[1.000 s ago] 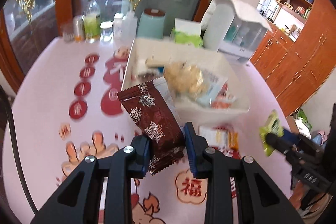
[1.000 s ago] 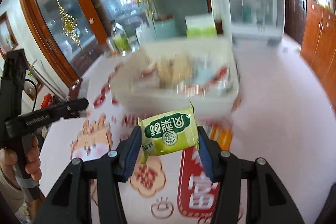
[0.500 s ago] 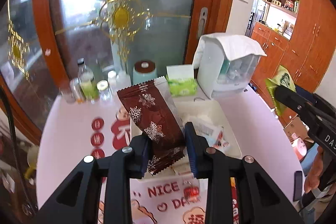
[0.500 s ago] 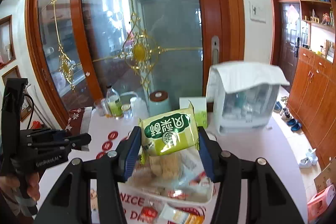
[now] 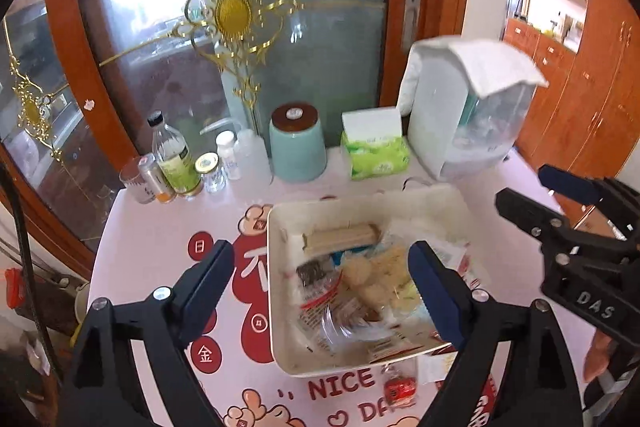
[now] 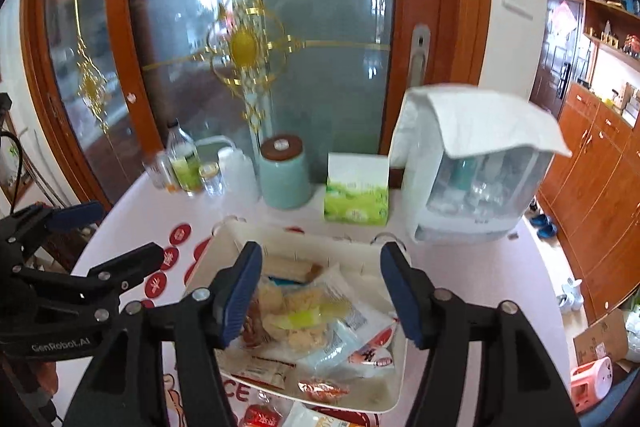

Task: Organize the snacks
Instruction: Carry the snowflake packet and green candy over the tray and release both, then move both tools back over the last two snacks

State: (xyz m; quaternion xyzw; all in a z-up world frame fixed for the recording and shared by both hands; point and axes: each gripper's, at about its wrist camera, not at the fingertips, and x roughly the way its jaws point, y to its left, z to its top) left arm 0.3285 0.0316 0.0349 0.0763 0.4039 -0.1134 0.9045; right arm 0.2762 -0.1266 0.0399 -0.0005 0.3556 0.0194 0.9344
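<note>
A white tray on the pink table holds several snack packets, among them a clear bag of pale puffs and a tan wafer bar. My left gripper hangs open and empty above the tray. My right gripper is also open and empty above the same tray; a blurred green packet lies on the pile under it. Each gripper shows in the other's view, the right one and the left one, both open.
Loose packets lie on the table in front of the tray. Behind the tray stand bottles and jars, a teal canister, a green tissue box and a white covered appliance. Wooden cabinets are at the right.
Both grippers have opened. The brown snowflake packet has left my left gripper and the green packet has left my right one; both grippers hang a little lower over the tray.
</note>
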